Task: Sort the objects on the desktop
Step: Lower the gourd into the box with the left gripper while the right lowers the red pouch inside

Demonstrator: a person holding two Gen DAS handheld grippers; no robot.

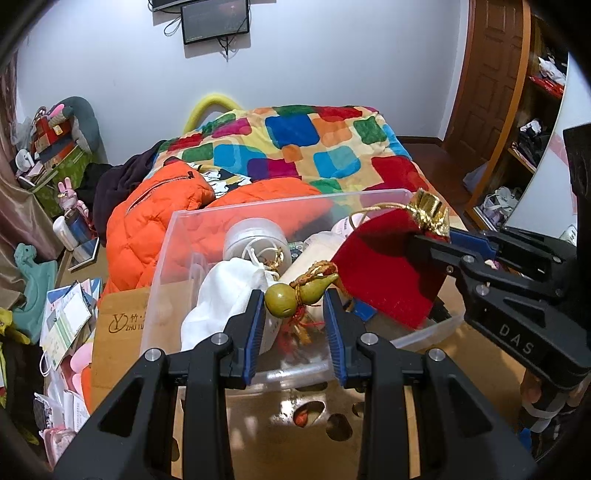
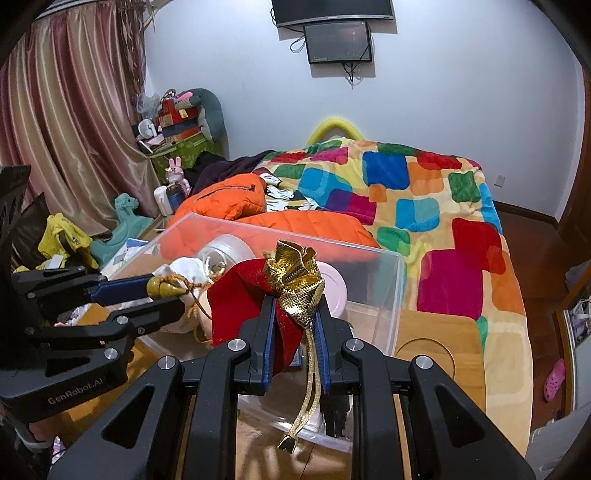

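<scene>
Seemingly mid-sort, left gripper [image 1: 294, 295] clamps the olive-green gourd charm [image 1: 300, 292], right gripper [image 2: 295, 317] clamps the gold-topped red velvet pouch [image 2: 243, 295]; next, lowering both toward twelve o'clock into the clear plastic bin [image 1: 406, 194].

The red pouch [image 1: 388, 273] is hiding part of the clear box [image 1: 177, 236], and a monitor [image 2: 332, 11] is running off the top edge.

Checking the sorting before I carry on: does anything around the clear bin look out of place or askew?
Nothing damaged. The red pouch hangs slanted from the right gripper over the clear bin, gold cord dangling; the left gripper holds the gourd charm above it.
</scene>
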